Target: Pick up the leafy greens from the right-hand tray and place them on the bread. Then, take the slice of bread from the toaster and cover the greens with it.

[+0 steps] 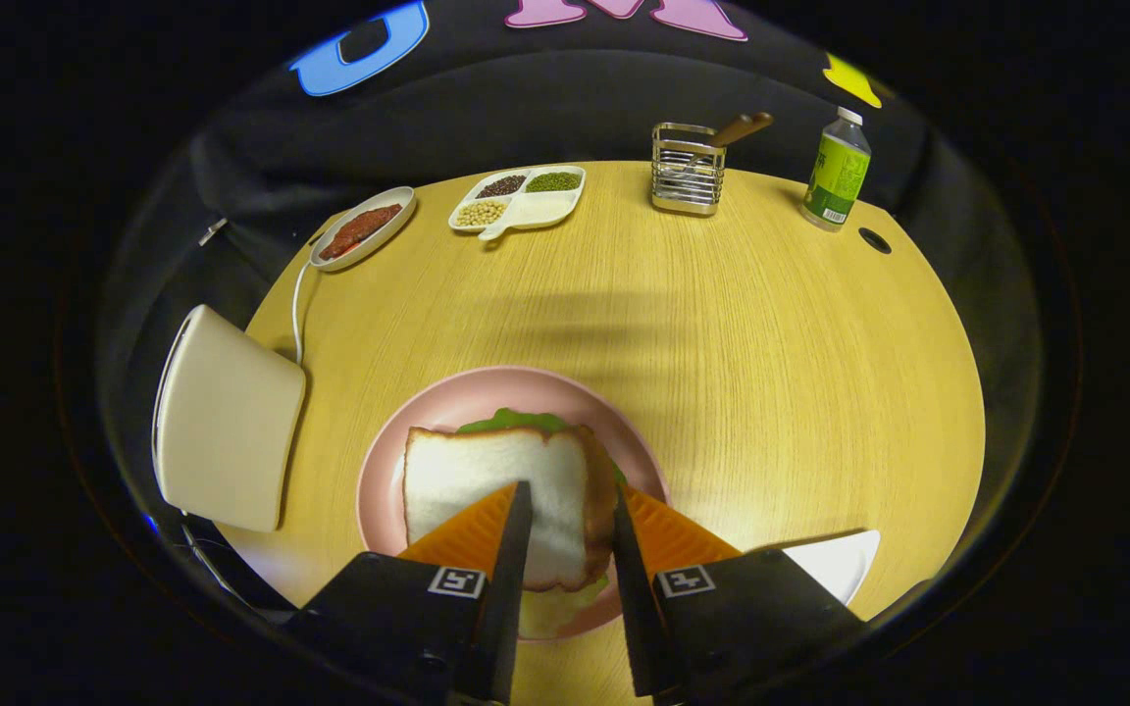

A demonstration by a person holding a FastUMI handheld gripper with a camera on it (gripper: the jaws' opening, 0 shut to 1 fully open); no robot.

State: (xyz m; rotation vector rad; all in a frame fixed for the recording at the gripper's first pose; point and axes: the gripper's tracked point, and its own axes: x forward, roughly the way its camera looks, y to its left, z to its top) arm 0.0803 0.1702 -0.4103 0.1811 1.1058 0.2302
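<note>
A white slice of bread point(487, 480) with a brown crust lies flat on the pink plate point(398, 441), just ahead of and under my fingers. Leafy greens point(511, 421) peek out from beneath its far edge. A sliver of green also shows under its near right corner. My gripper point(570, 488) hovers over the near right part of the slice. Its jaws stand partly apart, the right fingertip along the crust and the left over the middle of the slice. Neither finger visibly presses on the bread. The white toaster point(227, 422) stands left of the plate.
A white tray point(835, 564) lies right of the fingers near the table's edge. At the back of the round wooden table point(771, 353) are a dish with red meat point(364, 230), a divided tray of beans point(518, 199), a wire holder point(688, 169) and a green-labelled bottle point(837, 172).
</note>
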